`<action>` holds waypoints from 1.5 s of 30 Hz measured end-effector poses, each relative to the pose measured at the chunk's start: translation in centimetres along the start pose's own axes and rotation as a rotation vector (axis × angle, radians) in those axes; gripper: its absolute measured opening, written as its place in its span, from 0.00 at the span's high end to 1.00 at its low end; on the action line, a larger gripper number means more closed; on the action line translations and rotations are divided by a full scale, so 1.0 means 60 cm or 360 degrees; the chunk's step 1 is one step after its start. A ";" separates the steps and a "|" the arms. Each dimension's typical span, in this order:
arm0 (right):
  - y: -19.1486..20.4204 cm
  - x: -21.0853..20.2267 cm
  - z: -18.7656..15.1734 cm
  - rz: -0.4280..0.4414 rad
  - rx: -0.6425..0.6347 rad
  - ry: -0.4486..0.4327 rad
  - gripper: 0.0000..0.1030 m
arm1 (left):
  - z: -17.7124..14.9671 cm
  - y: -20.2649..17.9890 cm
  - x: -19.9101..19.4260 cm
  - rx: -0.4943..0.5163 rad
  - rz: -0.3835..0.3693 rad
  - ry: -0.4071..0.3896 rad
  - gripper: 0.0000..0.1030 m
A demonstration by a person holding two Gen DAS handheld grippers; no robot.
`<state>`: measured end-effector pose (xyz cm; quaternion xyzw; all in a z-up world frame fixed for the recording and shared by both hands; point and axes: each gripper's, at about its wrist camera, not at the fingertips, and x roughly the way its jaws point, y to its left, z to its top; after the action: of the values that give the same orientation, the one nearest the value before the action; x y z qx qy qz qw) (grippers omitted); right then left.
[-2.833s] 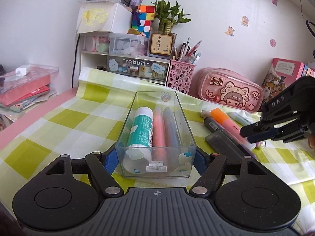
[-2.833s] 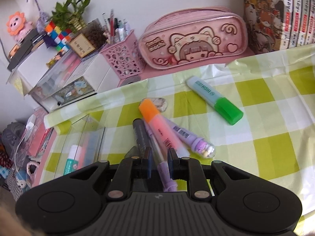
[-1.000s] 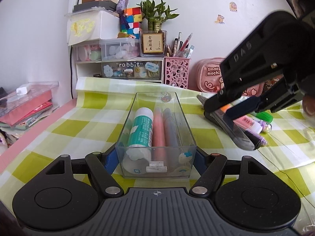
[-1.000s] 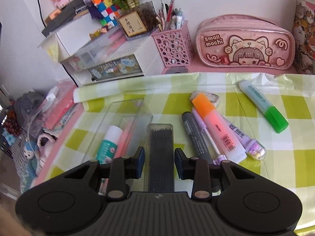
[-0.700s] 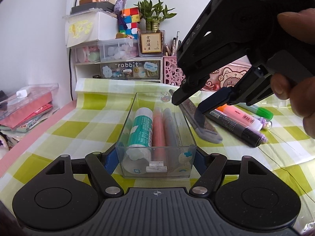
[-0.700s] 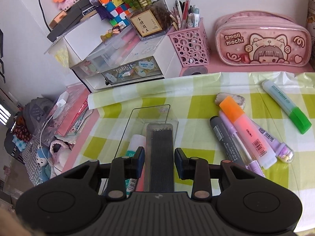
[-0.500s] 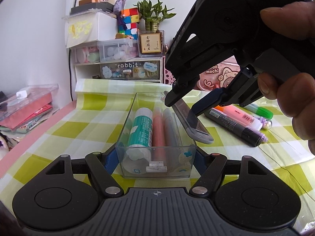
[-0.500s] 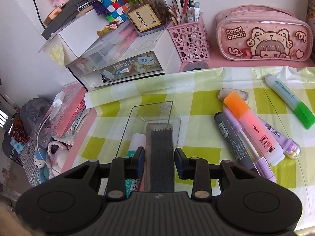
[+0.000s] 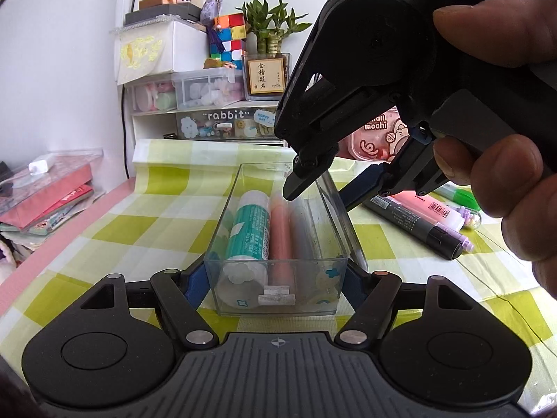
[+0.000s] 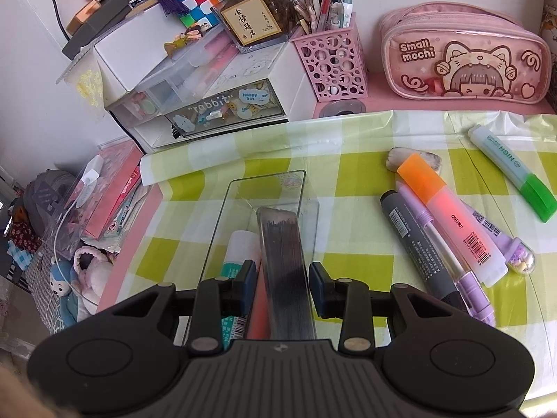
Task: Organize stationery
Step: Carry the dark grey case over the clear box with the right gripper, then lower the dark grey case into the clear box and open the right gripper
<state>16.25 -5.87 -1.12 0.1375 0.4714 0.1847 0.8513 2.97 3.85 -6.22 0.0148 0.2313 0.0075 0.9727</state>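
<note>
My left gripper [image 9: 278, 280] is shut on the near end of a clear plastic organizer box [image 9: 222, 261] on the checked cloth. In the box lie a teal glue stick [image 9: 249, 228], a pink pen [image 9: 280, 230] and a grey pen. My right gripper [image 10: 282, 285] hovers over the box with its jaws spread, and a dark lead-refill case [image 10: 283, 271] lies loose between them inside the box [image 10: 222, 216]. The right gripper also shows in the left wrist view [image 9: 320, 191], above the box. Loose markers lie right of the box: grey [image 10: 414, 244], orange [image 10: 449, 216], purple, green [image 10: 515, 177].
A pink mesh pen cup [image 10: 334, 66], a pink pencil case [image 10: 463, 66] and white drawers labelled rabbit [image 10: 216, 104] stand along the back wall. Books and a clear box [image 9: 45, 188] lie off the cloth at the left. A small stone [image 10: 395, 158] lies by the markers.
My right gripper carried the refill case left from the marker pile to over the box. Its jaws have now spread and the case has dropped into the box. My left gripper has held still.
</note>
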 end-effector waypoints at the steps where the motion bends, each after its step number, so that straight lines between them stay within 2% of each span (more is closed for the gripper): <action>1: 0.003 0.000 -0.001 0.0006 -0.0016 -0.0005 0.72 | 0.000 0.000 0.000 -0.0001 -0.0001 0.0000 0.29; 2: 0.007 0.000 -0.003 -0.0001 -0.0028 -0.0012 0.75 | 0.000 0.001 0.000 -0.0004 -0.0002 0.0001 0.29; 3: 0.011 0.001 -0.004 -0.0030 -0.0042 -0.0020 0.83 | 0.000 0.001 0.000 -0.0006 0.0001 0.0002 0.29; 5: 0.008 0.003 -0.005 -0.0070 -0.0028 -0.0032 0.92 | 0.000 0.001 0.000 -0.0009 0.0000 0.0003 0.29; 6: 0.002 0.003 -0.005 -0.0061 -0.0001 -0.0031 0.93 | 0.000 0.001 -0.001 -0.0007 0.0000 0.0002 0.29; 10: -0.022 -0.001 -0.005 0.0033 0.0103 -0.0023 0.93 | 0.000 0.001 -0.001 -0.0007 -0.0005 0.0002 0.29; 15: -0.034 -0.013 -0.006 0.0099 0.0120 -0.0016 0.93 | 0.000 0.000 -0.001 -0.0006 -0.0004 0.0002 0.29; 19: -0.025 -0.036 -0.001 0.0028 0.0054 -0.0111 0.96 | 0.000 0.000 -0.001 -0.0006 -0.0002 0.0002 0.29; 25: -0.007 -0.064 0.025 0.0089 0.0051 -0.0217 0.96 | 0.001 0.001 -0.001 -0.0003 -0.0001 0.0002 0.30; 27: 0.006 -0.057 0.029 0.0091 0.0018 -0.0195 0.96 | 0.001 0.001 -0.001 -0.0003 -0.0001 0.0003 0.30; 31: 0.032 -0.016 0.025 0.0057 -0.0100 -0.0045 0.96 | 0.002 0.002 0.000 -0.0002 -0.0005 0.0003 0.29; 34: 0.034 0.005 0.021 0.0021 -0.0097 0.0009 0.96 | 0.001 0.003 0.000 0.0001 -0.0008 0.0001 0.29; 45: 0.043 0.008 0.008 -0.0058 -0.0226 0.0017 0.94 | 0.001 0.003 0.001 0.0001 -0.0009 0.0001 0.29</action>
<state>16.41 -3.39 -0.19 0.0671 0.4640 0.2029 0.8597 3.04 4.03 -6.19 0.0146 0.2318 0.0046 0.9727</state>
